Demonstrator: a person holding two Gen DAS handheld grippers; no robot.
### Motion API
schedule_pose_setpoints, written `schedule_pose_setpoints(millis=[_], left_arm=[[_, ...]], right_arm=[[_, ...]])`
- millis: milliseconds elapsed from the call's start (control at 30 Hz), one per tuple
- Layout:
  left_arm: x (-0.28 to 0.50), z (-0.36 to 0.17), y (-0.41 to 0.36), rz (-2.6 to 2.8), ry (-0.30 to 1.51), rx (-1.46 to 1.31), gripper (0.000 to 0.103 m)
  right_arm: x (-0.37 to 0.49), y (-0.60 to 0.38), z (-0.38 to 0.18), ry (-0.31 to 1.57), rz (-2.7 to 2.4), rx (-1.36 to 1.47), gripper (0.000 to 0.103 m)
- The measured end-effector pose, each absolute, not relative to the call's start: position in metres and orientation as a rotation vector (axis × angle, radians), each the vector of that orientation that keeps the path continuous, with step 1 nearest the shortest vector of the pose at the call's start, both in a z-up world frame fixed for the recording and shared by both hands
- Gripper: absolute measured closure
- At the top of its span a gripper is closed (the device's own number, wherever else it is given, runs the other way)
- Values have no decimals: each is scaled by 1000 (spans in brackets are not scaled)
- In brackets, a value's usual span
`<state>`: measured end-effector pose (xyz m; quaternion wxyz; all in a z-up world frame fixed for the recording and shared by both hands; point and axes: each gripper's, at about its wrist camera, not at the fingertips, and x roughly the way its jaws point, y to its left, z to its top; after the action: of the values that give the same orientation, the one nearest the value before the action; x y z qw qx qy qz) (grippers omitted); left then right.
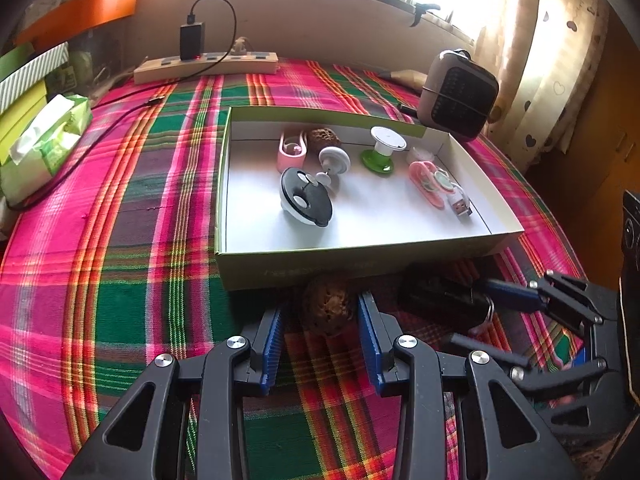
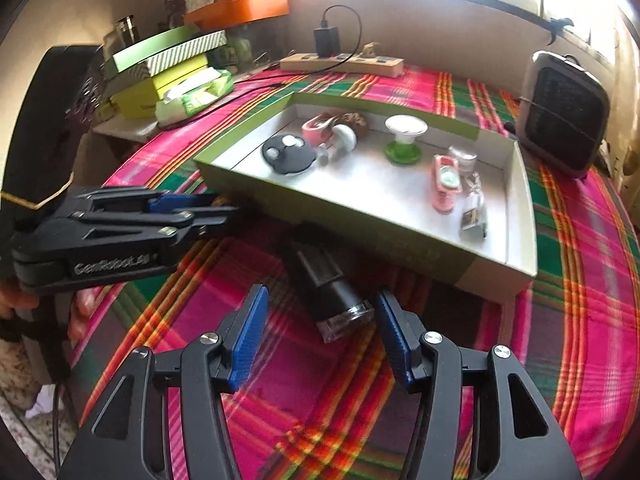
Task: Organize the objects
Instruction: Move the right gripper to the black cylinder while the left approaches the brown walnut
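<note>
Left wrist view sits low over the pink-and-green plaid tablecloth (image 1: 120,240), angled down toward 12 o'clock, close behind the shallow green cardboard box with white inside (image 1: 360,264). Right wrist view looks the same way from further right, box (image 2: 400,248) at 1 o'clock. Both share the box, cloth (image 2: 580,280), beige power strip (image 1: 208,66) (image 2: 344,63) and grey square grilled fan (image 1: 460,94) (image 2: 564,112).
</note>
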<state>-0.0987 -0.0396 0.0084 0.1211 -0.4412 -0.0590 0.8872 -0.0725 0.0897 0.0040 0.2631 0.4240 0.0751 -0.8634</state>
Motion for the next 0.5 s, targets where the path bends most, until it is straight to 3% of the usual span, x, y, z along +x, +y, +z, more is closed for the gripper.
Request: schedule_pose_setpoints(millis=[500], left_arm=[[-101,7,-41,2596,-153,-1291,70]], right_arm=[[-83,76,1,268,-2376,1161,48]])
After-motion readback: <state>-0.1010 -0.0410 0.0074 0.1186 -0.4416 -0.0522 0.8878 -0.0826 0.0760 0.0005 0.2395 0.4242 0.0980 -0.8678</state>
